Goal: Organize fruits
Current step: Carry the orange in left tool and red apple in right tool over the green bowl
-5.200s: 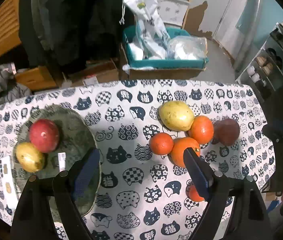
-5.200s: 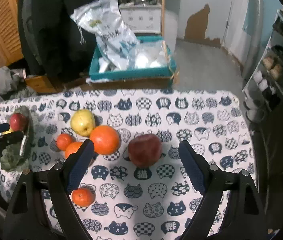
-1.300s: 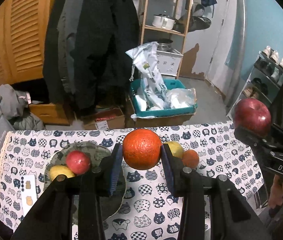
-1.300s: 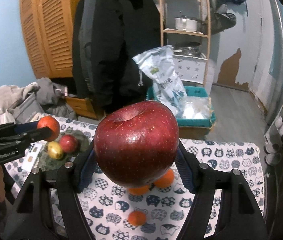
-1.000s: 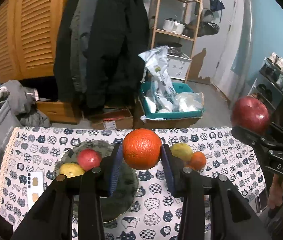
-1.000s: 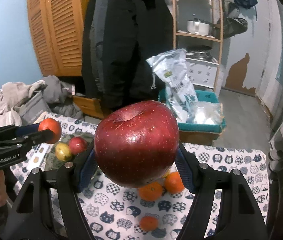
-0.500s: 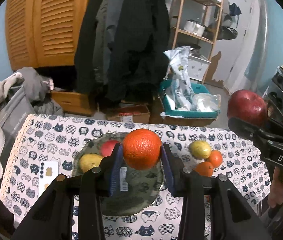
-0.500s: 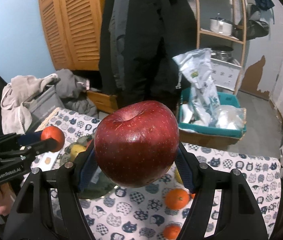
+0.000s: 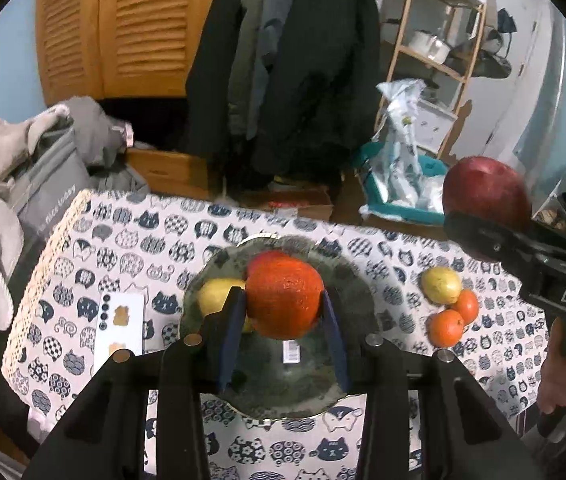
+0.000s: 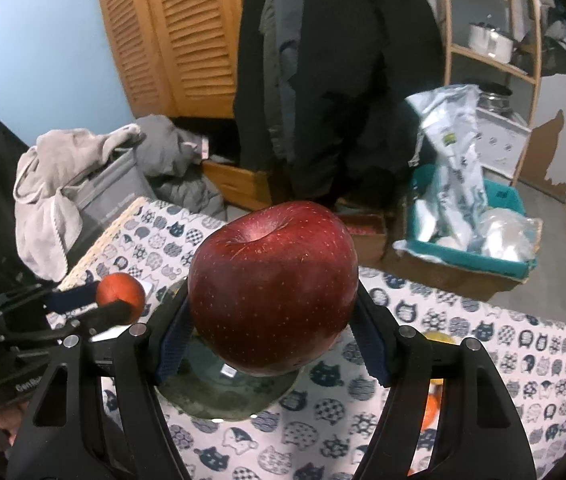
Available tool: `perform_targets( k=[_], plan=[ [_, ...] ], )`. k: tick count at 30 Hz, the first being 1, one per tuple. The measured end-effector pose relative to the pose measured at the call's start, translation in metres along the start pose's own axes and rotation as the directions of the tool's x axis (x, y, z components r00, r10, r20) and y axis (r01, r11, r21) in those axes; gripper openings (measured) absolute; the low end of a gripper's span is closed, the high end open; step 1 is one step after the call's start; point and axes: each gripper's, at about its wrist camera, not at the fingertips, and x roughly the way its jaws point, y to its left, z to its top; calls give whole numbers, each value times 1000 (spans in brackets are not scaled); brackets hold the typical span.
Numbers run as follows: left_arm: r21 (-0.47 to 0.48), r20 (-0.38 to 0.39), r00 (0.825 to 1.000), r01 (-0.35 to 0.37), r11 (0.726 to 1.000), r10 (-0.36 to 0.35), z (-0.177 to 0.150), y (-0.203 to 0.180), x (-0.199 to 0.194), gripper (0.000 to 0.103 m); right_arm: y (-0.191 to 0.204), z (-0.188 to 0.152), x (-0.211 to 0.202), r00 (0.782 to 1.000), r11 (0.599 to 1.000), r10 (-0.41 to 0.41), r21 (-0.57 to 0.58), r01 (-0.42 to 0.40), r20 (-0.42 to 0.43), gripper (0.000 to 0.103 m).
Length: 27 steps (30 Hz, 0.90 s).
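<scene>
We hold an orange (image 9: pixel 284 295) clamped between the blue pads of our left gripper (image 9: pixel 283 312), jaws closed tight against its sides, above a dark green plate (image 9: pixel 211 276) on the cat-print tablecloth (image 9: pixel 95 248). Behind the orange on that plate lies a yellow fruit (image 9: pixel 213 298), partly hidden by the left pad; a red fruit just peeks over the orange's top.

Our right gripper (image 10: pixel 271 328) carries a large red apple (image 10: pixel 273 286), its jaws spread about halfway and pressing on both flanks of the fruit, which hangs over the near side of the same plate (image 10: pixel 223 396). From the left wrist view the apple (image 9: pixel 483 196) rides at the right edge, well above the table.

Left on the cloth, right of the plate, a yellow pear-like fruit (image 9: pixel 440 285) touches two small tangerines (image 9: pixel 446 328). A white card (image 9: pixel 119 332) lies beside the plate's left rim.
</scene>
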Motion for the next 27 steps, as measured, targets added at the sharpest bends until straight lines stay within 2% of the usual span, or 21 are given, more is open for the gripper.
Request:
perform_targets(
  k=[9,18,27],
  plan=[
    [-75,-144,989,-28,997,17,-23,34,53,40,14,-10,50,995,999,35,1,-35,-92,72],
    [-86,-224,973,-70,994,50,-38,46,92,40,21,-30,100,981,999,35,-24,-40,-192,72],
    [-98,-289,956,-82,992,51,-48,52,117,40,20,-43,128,966,999,43,-16,-49,-256,72]
  ],
)
